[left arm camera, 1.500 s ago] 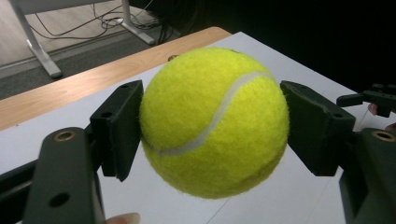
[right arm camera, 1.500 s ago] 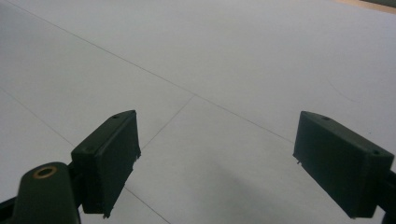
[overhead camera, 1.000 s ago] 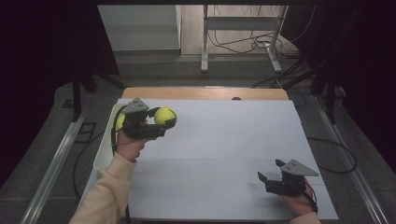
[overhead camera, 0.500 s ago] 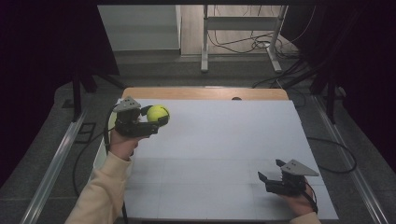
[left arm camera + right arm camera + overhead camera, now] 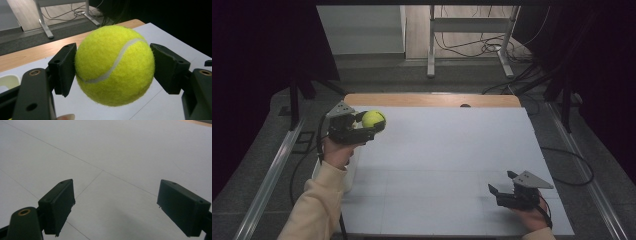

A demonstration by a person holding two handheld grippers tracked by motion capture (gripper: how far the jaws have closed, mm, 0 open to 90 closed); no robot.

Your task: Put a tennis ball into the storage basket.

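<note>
A white sheet (image 5: 452, 165) covers the table, with a strip of bare wood at its far edge and a dark floor with cables beyond it. At the sheet's near-left edge we see part of a white bin (image 5: 348, 172).

We have the ball (image 5: 373, 119) in our left gripper (image 5: 364, 127), its pads (image 5: 63, 67) pressed against both sides of the yellow felt, the ball lifted clear of the sheet above the far-left corner. We judge the pick to be done and the carry to be in hand: the ball hangs in the air with nothing under it but the sheet. Where it should go we cannot tell; the next move, we think, calls for keeping the squeeze steady, bringing the ball low over its place and only then spreading the jaws, since a round ball let go from a height will roll off.

Our left forearm reaches in from the near-left, sleeve up to the wrist, the gripper held about level and pointing to the right across the table. Our right gripper (image 5: 512, 192) rests low at the near-right, jaws wide apart with nothing between them, aimed across the sheet.
</note>
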